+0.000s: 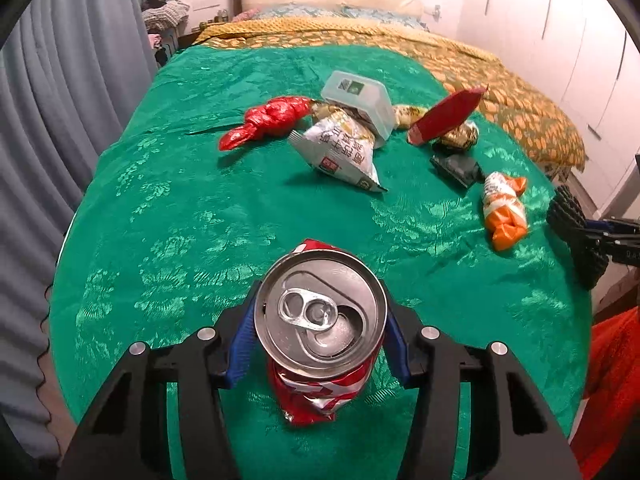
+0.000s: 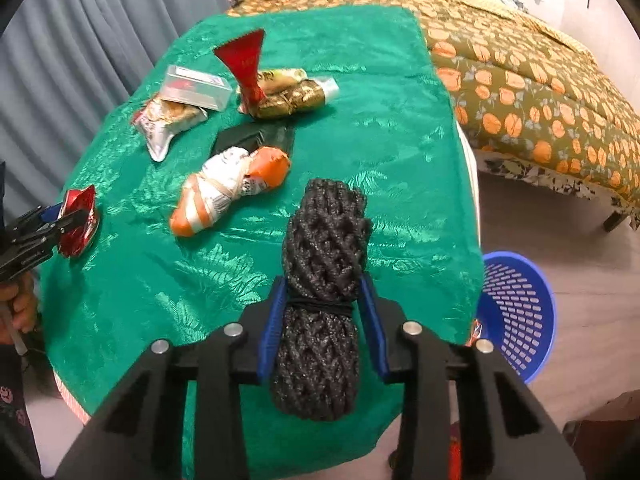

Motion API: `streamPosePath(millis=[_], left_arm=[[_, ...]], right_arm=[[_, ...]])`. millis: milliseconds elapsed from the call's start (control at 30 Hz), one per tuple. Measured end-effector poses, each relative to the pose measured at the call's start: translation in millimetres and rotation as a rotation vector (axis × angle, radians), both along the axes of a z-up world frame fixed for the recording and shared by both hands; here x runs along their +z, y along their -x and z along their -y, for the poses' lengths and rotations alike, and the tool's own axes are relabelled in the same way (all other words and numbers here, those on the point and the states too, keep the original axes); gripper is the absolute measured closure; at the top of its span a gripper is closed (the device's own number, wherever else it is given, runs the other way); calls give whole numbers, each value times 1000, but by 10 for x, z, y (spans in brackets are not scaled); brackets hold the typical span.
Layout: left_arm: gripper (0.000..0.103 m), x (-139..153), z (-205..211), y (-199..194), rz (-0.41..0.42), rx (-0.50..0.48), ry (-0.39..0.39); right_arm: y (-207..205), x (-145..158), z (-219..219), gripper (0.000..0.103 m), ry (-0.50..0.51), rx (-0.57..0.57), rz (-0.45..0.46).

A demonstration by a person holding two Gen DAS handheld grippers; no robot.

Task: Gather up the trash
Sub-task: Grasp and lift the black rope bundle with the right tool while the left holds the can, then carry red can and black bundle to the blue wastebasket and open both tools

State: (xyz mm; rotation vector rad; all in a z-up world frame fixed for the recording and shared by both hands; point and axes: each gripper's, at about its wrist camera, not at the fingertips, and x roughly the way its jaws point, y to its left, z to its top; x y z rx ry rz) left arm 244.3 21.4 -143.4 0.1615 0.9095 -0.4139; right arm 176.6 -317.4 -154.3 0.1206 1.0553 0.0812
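A crushed red drink can (image 1: 324, 308) stands top-up just above the green tablecloth (image 1: 180, 220), and my left gripper (image 1: 320, 300) is shut on its sides. In the right wrist view that same can (image 2: 80, 220) sits in the left gripper (image 2: 60, 224) at the table's left edge. My right gripper (image 2: 323, 284) is shut on a black foam-mesh roll (image 2: 324, 240) tied with a band, held over the table's near right part. More trash lies beyond: an orange-and-white wrapper (image 2: 228, 192), a white snack bag (image 1: 340, 148) and a crumpled red bag (image 1: 272, 120).
A blue slotted basket (image 2: 516, 312) stands on the floor by the table's right edge. A clear plastic box (image 1: 360, 98), a red wrapper (image 1: 444, 114), a gold packet (image 2: 292, 100) and a dark packet (image 1: 456, 168) lie mid-table. A bed with an orange-patterned quilt (image 2: 540, 92) is behind; grey curtains (image 1: 60, 120) hang on the left.
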Motion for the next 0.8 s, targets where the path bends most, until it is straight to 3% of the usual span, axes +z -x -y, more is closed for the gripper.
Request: streamPosePath(millis=[200,467,567,800], left_arm=[[50,119,80,119,7,18,41],[50,410,812,358,18,-78,85],[50,504,1209,402,8,-130,115],[50,563,2486,496,-46,-295,168]], right_arm=[[88,161,-115,67,-74,66,87],[153,330,48,67,-144,91,162],[223,396,356,67,-152,51,183],[399,346,1360,67,-68,-107,191]])
